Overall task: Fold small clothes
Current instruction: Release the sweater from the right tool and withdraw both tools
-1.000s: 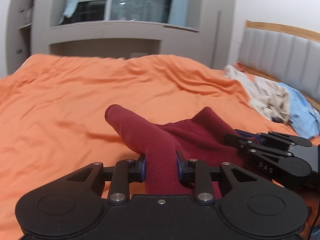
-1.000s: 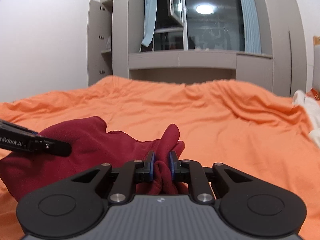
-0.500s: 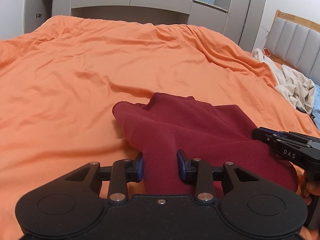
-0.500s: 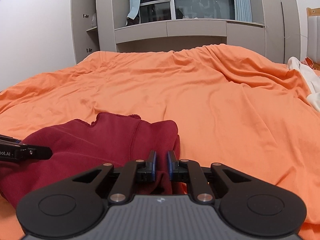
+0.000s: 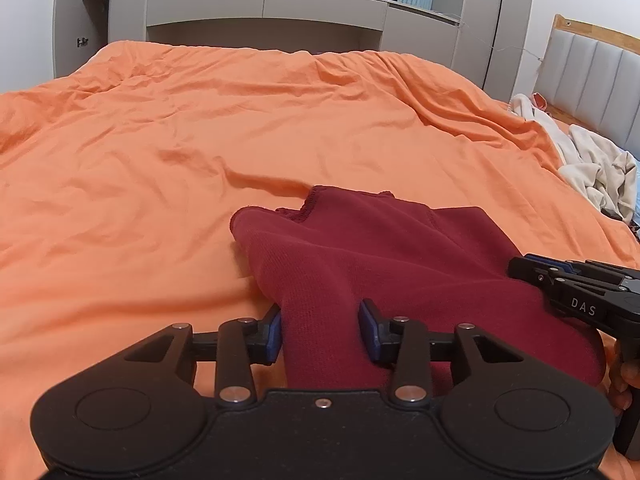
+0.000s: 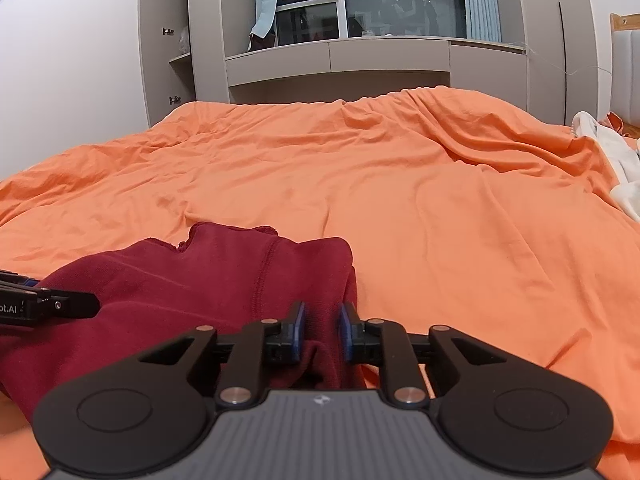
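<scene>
A dark red knit garment lies folded on the orange bed cover, its neck edge pointing away from me. My left gripper sits low at its near left edge. Its jaws are opening, with a ridge of the red cloth still between the blue pads. My right gripper is at the near right corner of the garment. Its jaws are opening too, a slack fold lying between them. Each gripper shows in the other's view: the right one and the left one.
A heap of pale clothes lies at the right by the padded headboard. Grey cupboards and a window seat stand beyond the bed's far edge. A hand holds the right gripper's handle. The orange cover stretches wide ahead.
Both grippers sank and tipped down, laying the lifted red garment flat on the cover. Both pairs of jaws widened around the cloth.
</scene>
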The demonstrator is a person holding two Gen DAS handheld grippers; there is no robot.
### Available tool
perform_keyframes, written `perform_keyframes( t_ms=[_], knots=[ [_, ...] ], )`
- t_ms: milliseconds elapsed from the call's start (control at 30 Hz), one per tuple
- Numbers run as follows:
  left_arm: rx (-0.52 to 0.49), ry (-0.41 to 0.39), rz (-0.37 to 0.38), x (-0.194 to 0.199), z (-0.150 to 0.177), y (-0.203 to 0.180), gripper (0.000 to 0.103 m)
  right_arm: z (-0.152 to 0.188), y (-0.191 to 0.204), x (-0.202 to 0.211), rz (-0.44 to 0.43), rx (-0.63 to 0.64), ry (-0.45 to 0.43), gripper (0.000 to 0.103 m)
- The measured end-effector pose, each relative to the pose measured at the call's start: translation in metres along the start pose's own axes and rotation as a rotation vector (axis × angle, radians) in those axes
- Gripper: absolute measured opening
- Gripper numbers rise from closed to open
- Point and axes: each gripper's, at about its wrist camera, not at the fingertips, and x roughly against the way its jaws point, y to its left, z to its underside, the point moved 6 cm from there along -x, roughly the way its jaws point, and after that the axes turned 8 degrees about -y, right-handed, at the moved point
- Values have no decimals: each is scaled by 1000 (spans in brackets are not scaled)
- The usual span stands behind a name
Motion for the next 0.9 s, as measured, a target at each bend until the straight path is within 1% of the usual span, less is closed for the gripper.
perform_keyframes(
  t_ms=[33, 67, 100, 133, 167, 200, 233, 267, 300, 333, 367, 400, 467, 533, 600, 667, 767, 900],
  knots=[
    [2, -1, -5, 1, 0, 0, 46, -1, -1, 1, 2, -2, -2, 27],
    [2, -2, -10, 1, 0, 1, 51, -1, -1, 1, 2, -5, -6, 31],
    [1, -4, -16, 2, -1, 1, 55, -1, -2, 2, 4, -8, -9, 32],
    [1, -5, -23, 3, -2, 1, 63, -2, -3, 3, 6, -11, -11, 35],
    [0, -8, -29, 3, -2, 1, 68, -2, -5, 5, 8, -14, -13, 40],
    [0, -10, -35, 4, -3, 1, 69, -3, -6, 6, 11, -18, -16, 43],
    [1, -11, -38, 5, -3, 1, 72, -3, -7, 7, 15, -22, -20, 50],
    [5, -13, -41, 7, -4, 1, 78, -4, -8, 9, 18, -27, -24, 56],
    [8, -17, -45, 8, -4, 1, 81, -5, -9, 11, 20, -33, -29, 59],
    [12, -23, -51, 10, -5, 1, 87, -6, -10, 13, 22, -38, -35, 64],
    [14, -29, -56, 11, -6, 1, 90, -7, -11, 15, 23, -42, -40, 70],
    [16, -36, -59, 13, -7, 1, 90, -8, -12, 18, 24, -45, -45, 72],
    [20, -47, -63, 17, -8, 0, 94, -10, -12, 23, 23, -48, -59, 85],
    [24, -65, -73, 21, -10, 1, 99, -12, -11, 29, 26, -43, -76, 92],
    [28, -87, -81, 28, -12, 1, 100, -15, -10, 35, 29, -34, -97, 96],
    [37, -107, -82, 35, -13, 0, 102, -18, -8, 42, 29, -30, -122, 102],
    [43, -145, -88, 47, -13, -1, 102, -24, -7, 55, 32, -31, -172, 103],
    [37, -218, -100, 66, -12, -7, 102, -27, -3, 74, 35, -38, -228, 103]
  ],
)
